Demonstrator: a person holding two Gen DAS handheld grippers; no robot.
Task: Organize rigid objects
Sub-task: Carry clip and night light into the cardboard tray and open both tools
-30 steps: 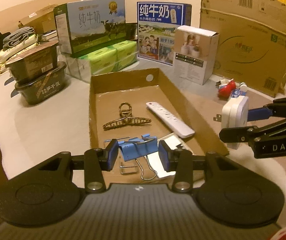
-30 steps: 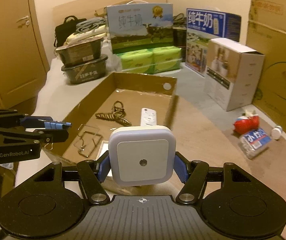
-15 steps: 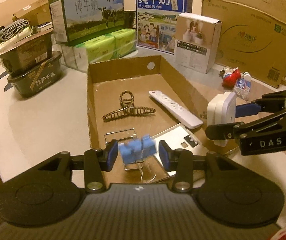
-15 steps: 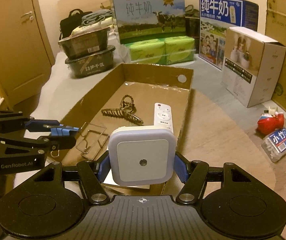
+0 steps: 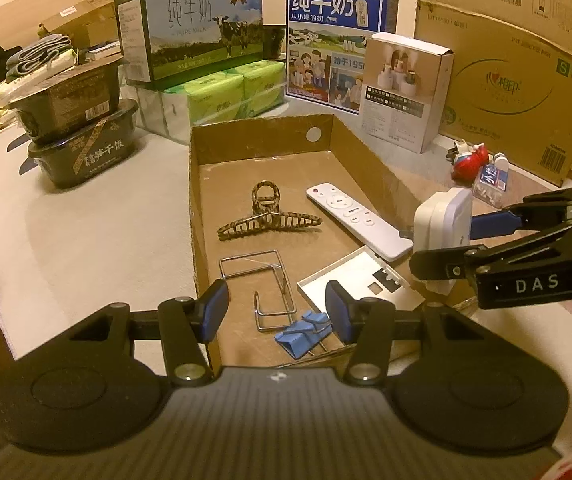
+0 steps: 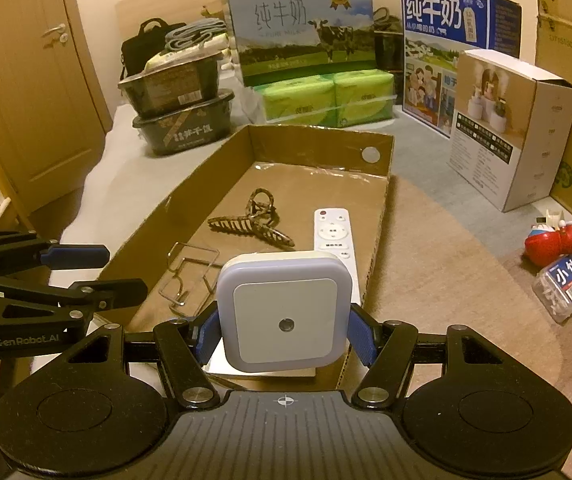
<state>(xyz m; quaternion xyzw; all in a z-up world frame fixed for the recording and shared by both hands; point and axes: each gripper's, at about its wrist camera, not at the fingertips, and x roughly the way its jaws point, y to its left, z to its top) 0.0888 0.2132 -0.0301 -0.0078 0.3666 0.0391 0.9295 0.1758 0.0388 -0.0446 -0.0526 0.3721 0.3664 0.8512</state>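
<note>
A shallow cardboard tray (image 5: 261, 136) (image 6: 318, 144) holds a tortoiseshell hair claw (image 5: 267, 218) (image 6: 251, 224), a white remote (image 5: 358, 220) (image 6: 332, 232), a wire hook (image 5: 261, 284) (image 6: 189, 276) and a white plate (image 5: 358, 280). A blue binder clip (image 5: 302, 334) lies on the tray floor, below my left gripper (image 5: 275, 312), whose jaws are opening with nothing pressed between them. My right gripper (image 6: 286, 332) (image 5: 474, 236) is shut on a white square night light (image 6: 286, 312) (image 5: 442, 220), held over the tray's near right corner.
Milk cartons (image 5: 197, 28) (image 5: 334, 40), green tissue packs (image 5: 225, 96), stacked black food tubs (image 5: 77, 136) and a white box (image 5: 406, 84) stand behind the tray. A red toy (image 6: 550, 240) and a small clear packet (image 6: 566, 284) lie on the mat at right. A wooden door (image 6: 25, 80) stands far left.
My left gripper let go of the blue binder clip, which dropped onto the tray floor. The right gripper with the night light came closer over the tray's corner.
</note>
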